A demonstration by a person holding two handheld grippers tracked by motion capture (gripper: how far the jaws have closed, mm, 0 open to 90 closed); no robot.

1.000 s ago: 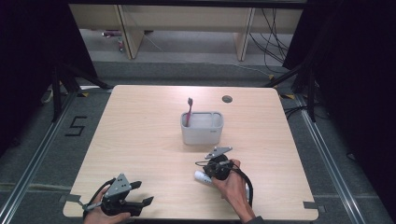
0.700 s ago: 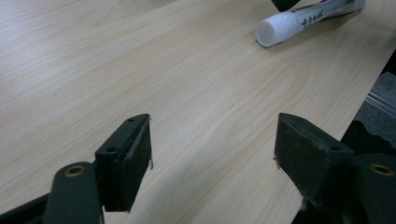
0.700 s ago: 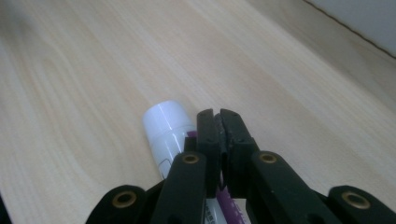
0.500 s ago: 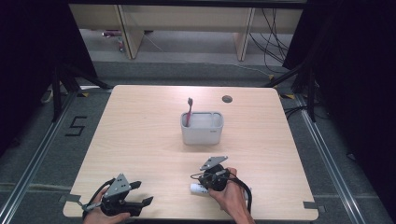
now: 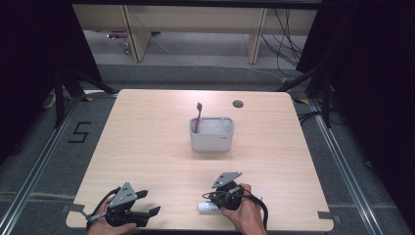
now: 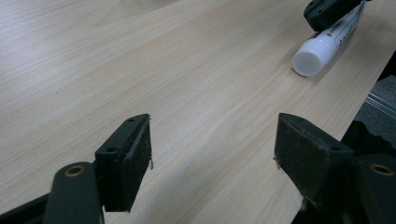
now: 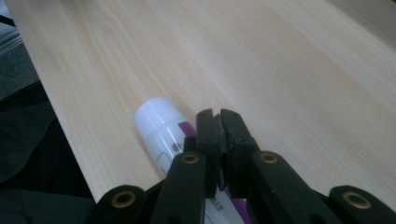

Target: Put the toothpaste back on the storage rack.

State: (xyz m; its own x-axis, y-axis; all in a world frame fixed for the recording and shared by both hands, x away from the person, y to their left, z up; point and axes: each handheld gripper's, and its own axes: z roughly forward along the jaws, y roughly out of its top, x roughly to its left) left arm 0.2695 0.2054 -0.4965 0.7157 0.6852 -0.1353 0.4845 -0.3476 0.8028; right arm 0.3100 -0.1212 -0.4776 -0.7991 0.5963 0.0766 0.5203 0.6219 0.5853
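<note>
The right tongs (image 7: 219, 122) are pressed together over the white tube (image 7: 161, 126), seemingly pinching only its thin flat end. Held so, it could slip free and roll off the table (image 5: 147, 147) edge just beside it. The left tongs (image 6: 212, 161) stand apart, empty.

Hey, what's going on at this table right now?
A person sits at a wooden table with a two-jaw gripper in each hand. The right gripper has its jaws shut, seemingly pinching the flat end of a white toothpaste tube with purple print, near the table's front edge. The left gripper rests by the near left corner, jaws open and empty. Toward the middle of the table stands a white holder with a red toothbrush upright in it.
</note>
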